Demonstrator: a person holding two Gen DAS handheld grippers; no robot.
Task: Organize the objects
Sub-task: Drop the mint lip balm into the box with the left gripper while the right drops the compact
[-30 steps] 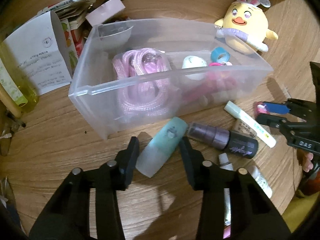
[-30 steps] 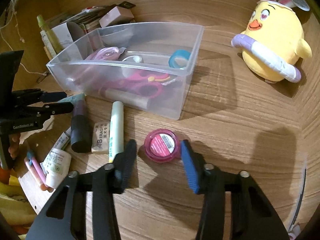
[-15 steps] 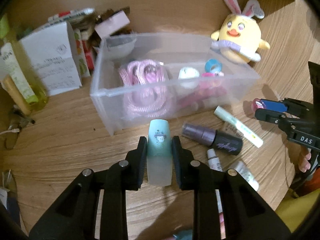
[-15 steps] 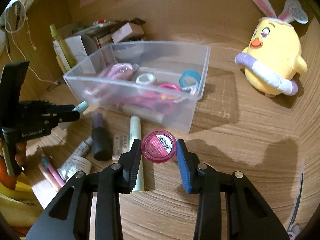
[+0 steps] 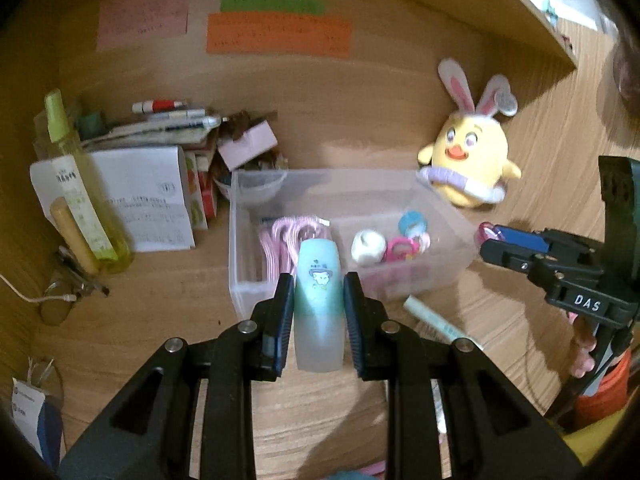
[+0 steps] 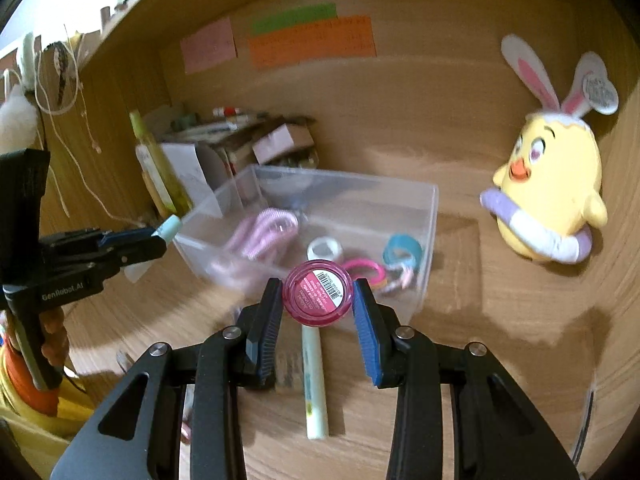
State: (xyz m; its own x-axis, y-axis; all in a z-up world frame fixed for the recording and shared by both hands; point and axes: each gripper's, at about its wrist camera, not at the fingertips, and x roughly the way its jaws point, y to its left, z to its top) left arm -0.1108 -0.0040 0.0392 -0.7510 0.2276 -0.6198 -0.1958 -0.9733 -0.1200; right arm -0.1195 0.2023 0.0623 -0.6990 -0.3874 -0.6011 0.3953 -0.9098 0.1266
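Observation:
My left gripper [image 5: 319, 304] is shut on a mint-green tube [image 5: 319, 304] with a cartoon print, held up above the desk in front of the clear plastic bin [image 5: 248, 248]. My right gripper [image 6: 318, 296] is shut on a round pink jar [image 6: 318, 291] with a barcode label, also lifted, just before the clear plastic bin [image 6: 424, 264]. The bin holds a pink coiled cord [image 6: 260, 232], a white tape roll [image 6: 324, 249], a blue tape ring [image 6: 402, 250] and pink scissors [image 6: 368, 270]. In the left wrist view the right gripper [image 5: 486, 236] shows at the right edge.
A pale green stick [image 6: 314, 376] lies on the wooden desk below the jar. A yellow plush chick [image 6: 548, 196] sits at the right. Boxes, papers, pens and a yellow-green bottle [image 5: 80, 200] crowd the back left. Sticky notes [image 5: 276, 32] hang on the back wall.
Both grippers closed on their objects, the left on the green tube and the right on the pink jar, and lifted them off the desk. Both views now tilt higher toward the back wall.

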